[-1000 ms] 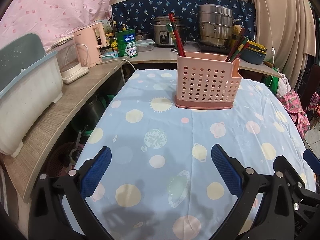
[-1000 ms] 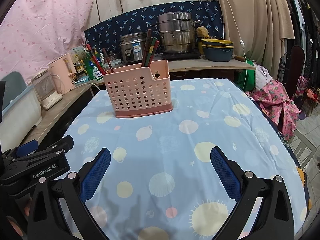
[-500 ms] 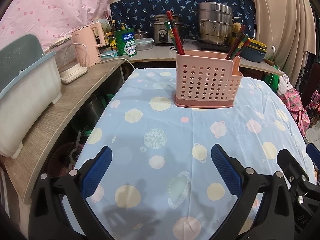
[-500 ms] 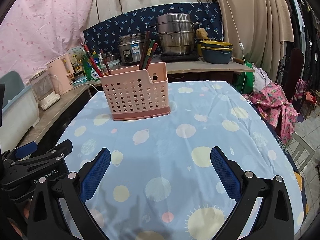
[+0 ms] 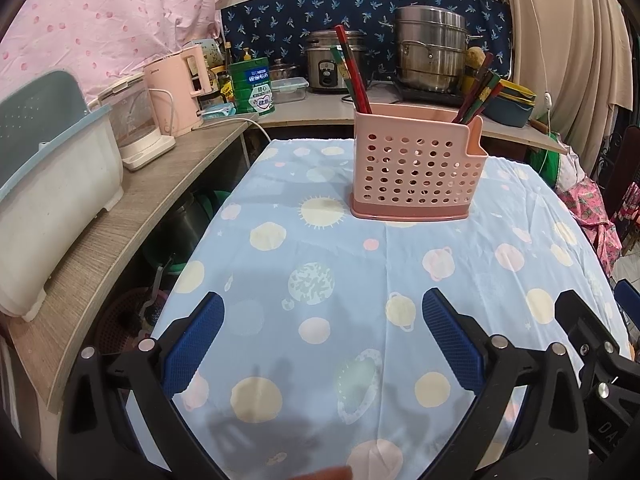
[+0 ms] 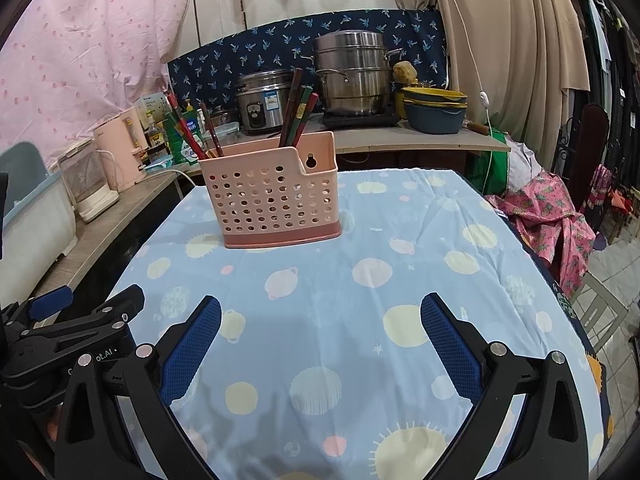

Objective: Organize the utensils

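A pink perforated utensil holder stands upright on the far part of the table; it also shows in the right wrist view. Red and dark chopsticks stick out of its left compartment, and another bunch of chopsticks out of its right compartment. My left gripper is open and empty, low over the near tablecloth. My right gripper is open and empty, beside it on the right. Both are well short of the holder.
The table has a light blue cloth with pale circles. A wooden shelf on the left carries a white bin and kettles. A back counter holds a rice cooker, steel pots and bowls. Pink cloth lies at right.
Both grippers have drawn back slightly and tilted, so the holder sits a little farther and lower in view. Jaws stay open and empty.
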`<action>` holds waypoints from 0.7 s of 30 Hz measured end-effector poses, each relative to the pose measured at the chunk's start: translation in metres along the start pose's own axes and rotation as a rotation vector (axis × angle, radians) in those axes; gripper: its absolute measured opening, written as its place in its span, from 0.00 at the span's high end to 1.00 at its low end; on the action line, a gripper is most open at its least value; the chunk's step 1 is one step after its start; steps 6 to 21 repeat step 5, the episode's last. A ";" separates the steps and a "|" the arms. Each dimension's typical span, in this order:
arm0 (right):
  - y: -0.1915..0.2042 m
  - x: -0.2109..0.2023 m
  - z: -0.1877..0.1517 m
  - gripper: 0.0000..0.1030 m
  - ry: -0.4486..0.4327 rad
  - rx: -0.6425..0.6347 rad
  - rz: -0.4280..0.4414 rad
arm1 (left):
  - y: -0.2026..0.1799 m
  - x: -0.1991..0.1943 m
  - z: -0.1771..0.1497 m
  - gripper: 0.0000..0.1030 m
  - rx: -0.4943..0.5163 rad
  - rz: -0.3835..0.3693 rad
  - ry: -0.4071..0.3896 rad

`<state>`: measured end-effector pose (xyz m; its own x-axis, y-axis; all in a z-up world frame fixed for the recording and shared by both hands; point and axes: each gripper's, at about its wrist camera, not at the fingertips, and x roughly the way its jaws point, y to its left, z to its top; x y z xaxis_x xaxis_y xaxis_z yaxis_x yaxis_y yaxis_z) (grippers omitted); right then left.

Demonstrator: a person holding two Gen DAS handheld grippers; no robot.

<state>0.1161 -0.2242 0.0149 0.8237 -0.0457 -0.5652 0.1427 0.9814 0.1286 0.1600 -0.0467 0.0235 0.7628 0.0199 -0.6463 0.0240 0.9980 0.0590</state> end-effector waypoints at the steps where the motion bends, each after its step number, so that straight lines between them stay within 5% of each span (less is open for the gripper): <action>1: 0.001 0.000 0.001 0.07 0.000 -0.001 0.000 | 0.000 0.000 0.001 0.08 -0.002 -0.001 -0.002; 21: 0.004 0.001 0.003 0.07 -0.001 -0.009 -0.010 | 0.002 0.002 0.006 0.08 0.006 -0.007 -0.004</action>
